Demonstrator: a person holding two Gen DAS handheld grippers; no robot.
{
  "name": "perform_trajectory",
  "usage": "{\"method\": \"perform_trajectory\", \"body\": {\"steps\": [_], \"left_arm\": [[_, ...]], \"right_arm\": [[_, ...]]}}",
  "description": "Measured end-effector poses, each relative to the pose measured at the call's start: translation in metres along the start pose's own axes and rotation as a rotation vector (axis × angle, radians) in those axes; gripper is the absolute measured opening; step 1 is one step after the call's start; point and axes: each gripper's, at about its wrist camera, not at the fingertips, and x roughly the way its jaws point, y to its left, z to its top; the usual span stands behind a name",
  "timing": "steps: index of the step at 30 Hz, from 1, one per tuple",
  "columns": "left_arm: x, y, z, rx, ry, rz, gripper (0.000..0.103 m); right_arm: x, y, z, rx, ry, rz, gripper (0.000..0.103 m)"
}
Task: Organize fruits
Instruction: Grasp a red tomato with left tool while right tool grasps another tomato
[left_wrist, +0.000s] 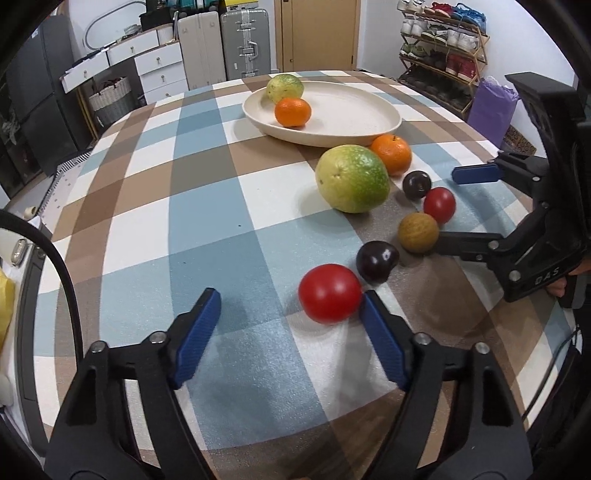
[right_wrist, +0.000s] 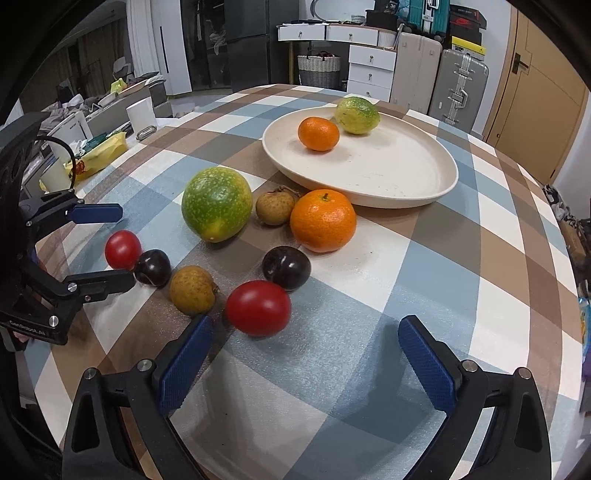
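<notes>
A cream plate (left_wrist: 369, 127) (right_wrist: 417, 184) holds an orange (left_wrist: 292, 112) (right_wrist: 318, 133) and a green-yellow fruit (left_wrist: 285, 88) (right_wrist: 357, 114). On the checked cloth lie a large green fruit (left_wrist: 352, 178) (right_wrist: 217, 203), an orange (left_wrist: 391, 154) (right_wrist: 323, 220), two dark plums (left_wrist: 377, 261) (right_wrist: 286, 267), two red tomatoes (left_wrist: 330, 293) (right_wrist: 258, 307) and brown round fruits (left_wrist: 418, 232) (right_wrist: 192, 290). My left gripper (left_wrist: 290, 299) (right_wrist: 110, 243) is open, its right finger touching a tomato. My right gripper (right_wrist: 304, 325) (left_wrist: 447, 206) is open and empty just in front of the other tomato.
The round table's near edge runs just under both grippers. Clutter with a yellow bag (right_wrist: 99, 153) and a white cup (right_wrist: 141, 114) sits off the table's left. Drawers, suitcases (left_wrist: 245, 42) and a shoe rack (left_wrist: 443, 48) stand beyond.
</notes>
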Motion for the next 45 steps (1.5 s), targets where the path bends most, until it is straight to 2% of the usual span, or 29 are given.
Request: {"method": "perform_trajectory", "body": {"steps": [5, 8, 11, 13, 15, 18, 24, 28, 34, 45], "left_arm": [[-0.003, -0.005, -0.002, 0.024, -0.010, -0.035, 0.055], [-0.004, -0.009, -0.003, 0.041, -0.021, -0.052, 0.042], [-0.006, -0.014, -0.003, 0.060, -0.024, -0.065, 0.032], [-0.006, -0.015, -0.003, 0.063, -0.026, -0.072, 0.030], [-0.007, -0.016, -0.004, 0.064, -0.028, -0.077, 0.030], [-0.009, -0.015, -0.004, 0.061, -0.036, -0.086, 0.030], [-0.016, -0.010, -0.002, 0.030, -0.067, -0.083, 0.030], [-0.020, -0.005, 0.000, 0.004, -0.089, -0.077, 0.029], [-0.028, 0.002, 0.004, -0.033, -0.126, -0.071, 0.029], [-0.039, -0.001, 0.011, -0.071, -0.192, -0.062, 0.029]], "right_arm": [[0.000, 0.001, 0.002, -0.002, -0.007, 0.014, 0.093], [-0.002, 0.001, 0.003, -0.004, -0.018, 0.030, 0.082], [-0.003, 0.002, 0.003, -0.005, -0.021, 0.046, 0.076], [-0.004, 0.002, 0.003, -0.007, -0.024, 0.055, 0.073], [-0.005, 0.003, 0.003, -0.009, -0.026, 0.070, 0.069], [-0.006, 0.002, 0.003, -0.006, -0.031, 0.080, 0.055], [-0.008, 0.001, 0.003, 0.003, -0.038, 0.102, 0.045], [-0.010, 0.003, 0.002, -0.004, -0.042, 0.115, 0.033], [-0.015, 0.004, 0.002, -0.011, -0.055, 0.119, 0.033], [-0.038, -0.007, 0.008, 0.026, -0.164, 0.126, 0.033]]}}
